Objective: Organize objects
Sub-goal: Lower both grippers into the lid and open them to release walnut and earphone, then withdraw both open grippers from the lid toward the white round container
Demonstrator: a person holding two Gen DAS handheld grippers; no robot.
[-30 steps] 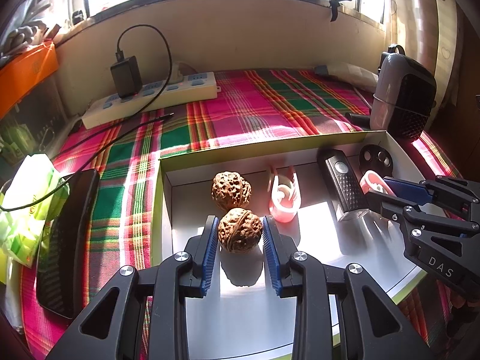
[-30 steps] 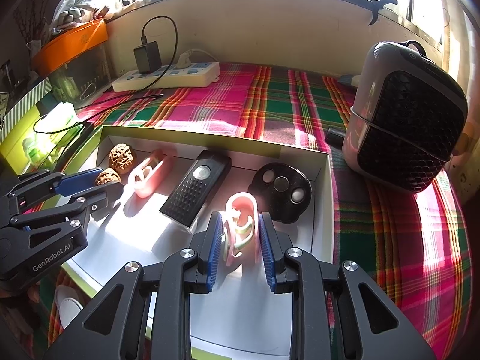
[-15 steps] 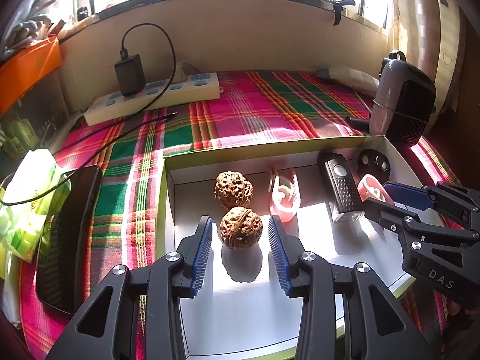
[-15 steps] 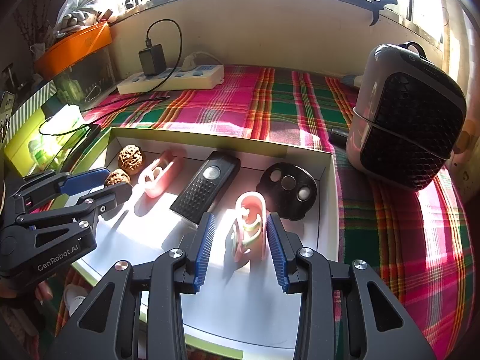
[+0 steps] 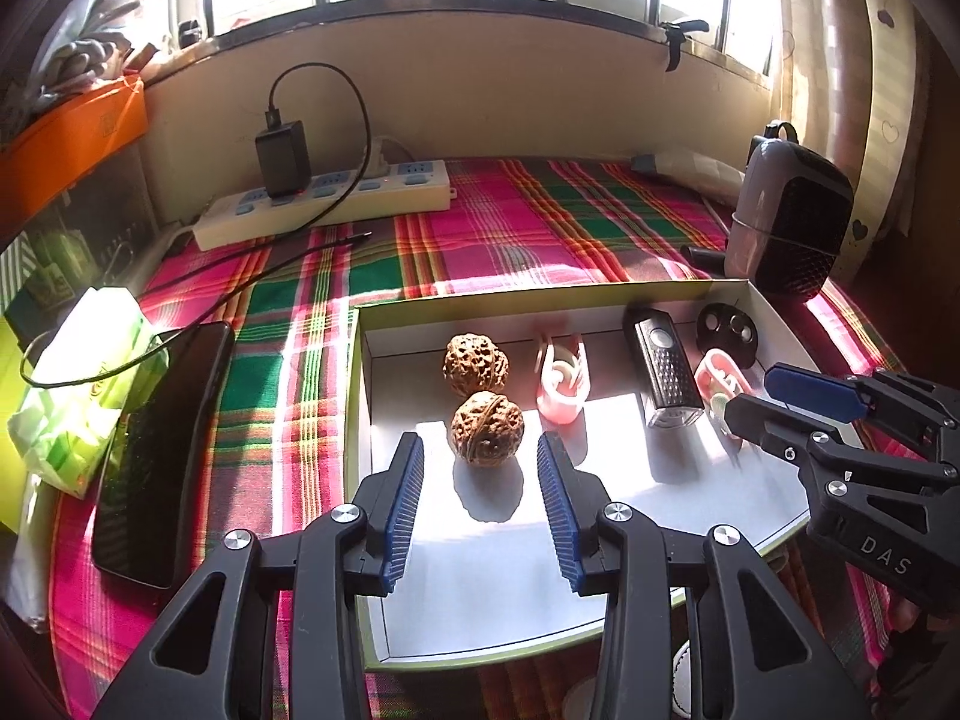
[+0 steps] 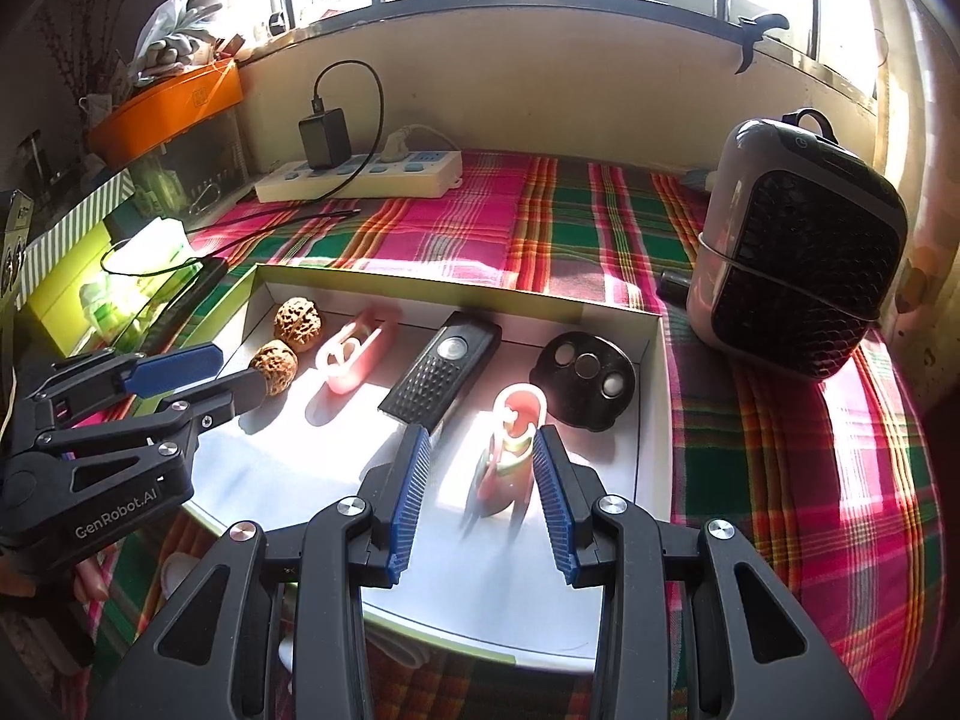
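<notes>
- Two grippers hover over a shallow white box (image 5: 774, 312) on a plaid cloth (image 5: 492, 228); we hold one in each hand.
- Our left gripper (image 5: 480, 450) has its jaws spread wide and grips nothing. The near walnut (image 5: 486, 428) sits on the box floor just beyond the fingertips, clear of both blue pads (image 5: 407, 504).
- Just behind it lies the far walnut (image 5: 476, 363), close to it; we cannot tell whether they touch.
- Our right gripper (image 6: 480, 450) is likewise wide open and empty. A pink clip (image 6: 513, 450) stands upright between its fingers, with a gap on each side.
- Between the two grippers, on the box floor, lie a second pink clip (image 6: 354, 354) on its side and a black bike light (image 6: 444, 369), set apart from each other.
- At the box's right end, a black disc with three holes (image 6: 585, 381) lies flat just behind the upright clip.
- Outside the box, we see a small heater (image 6: 798, 276) on the right, a white power strip (image 5: 324, 204) with a black charger plugged in by the wall, and a dark phone (image 5: 162, 450) on the cloth to the left.
</notes>
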